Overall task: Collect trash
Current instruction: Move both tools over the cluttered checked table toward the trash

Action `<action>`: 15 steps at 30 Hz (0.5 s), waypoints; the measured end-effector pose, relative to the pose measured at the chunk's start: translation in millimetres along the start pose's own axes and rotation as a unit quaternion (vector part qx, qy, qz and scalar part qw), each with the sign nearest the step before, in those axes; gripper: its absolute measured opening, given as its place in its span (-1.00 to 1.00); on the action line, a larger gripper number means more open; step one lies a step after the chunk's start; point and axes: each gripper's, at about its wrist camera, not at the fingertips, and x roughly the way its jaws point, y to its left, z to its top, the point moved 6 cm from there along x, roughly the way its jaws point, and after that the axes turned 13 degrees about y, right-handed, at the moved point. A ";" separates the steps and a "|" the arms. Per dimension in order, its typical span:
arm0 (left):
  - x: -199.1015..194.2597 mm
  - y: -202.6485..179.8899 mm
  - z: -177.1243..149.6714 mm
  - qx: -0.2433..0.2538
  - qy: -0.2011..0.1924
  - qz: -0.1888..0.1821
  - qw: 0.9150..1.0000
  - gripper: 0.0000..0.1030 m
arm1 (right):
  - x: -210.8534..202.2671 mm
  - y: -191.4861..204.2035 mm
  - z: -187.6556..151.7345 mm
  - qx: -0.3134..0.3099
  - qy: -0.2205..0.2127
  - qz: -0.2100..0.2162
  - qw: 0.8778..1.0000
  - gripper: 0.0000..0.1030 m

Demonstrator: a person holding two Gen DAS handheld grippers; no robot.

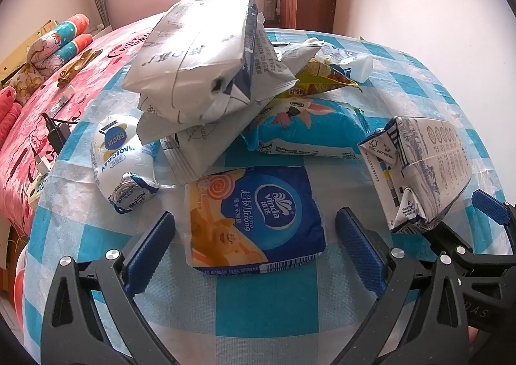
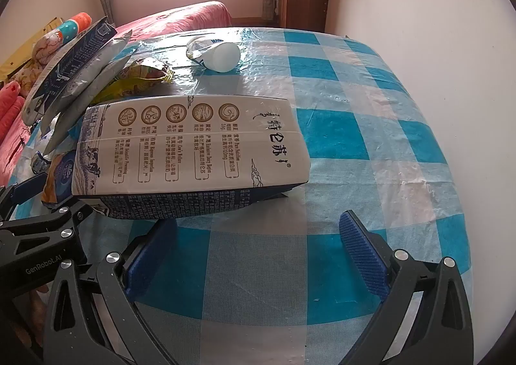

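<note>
On the checked tablecloth point(image 1: 258, 300) nothing is yet collected: wrappers point(image 1: 254, 216) and cartons point(image 2: 193, 152) are heaped toward its left edge, while left gripper point(image 1: 254, 242) and right gripper point(image 2: 254, 252) are spread wide, empty.

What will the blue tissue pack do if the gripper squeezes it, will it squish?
Probably yes. The blue tissue pack looks like soft plastic wrap, creased and lying flat, so it should dent and flop rather than stay stiff. It seems light for its size. Its glossy film may slip against the open left gripper.
</note>
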 end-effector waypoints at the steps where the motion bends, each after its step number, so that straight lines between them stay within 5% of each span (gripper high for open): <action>1: -0.4 -0.5 -0.7 0.002 0.000 -0.001 1.000 0.93 | 0.3 0.0 -0.8 0.000 0.004 0.000 1.000 0.93; 15: -41.9 12.4 -36.3 0.019 -0.035 0.017 0.999 0.93 | -20.4 -9.2 -36.2 0.008 -0.019 0.006 1.000 0.93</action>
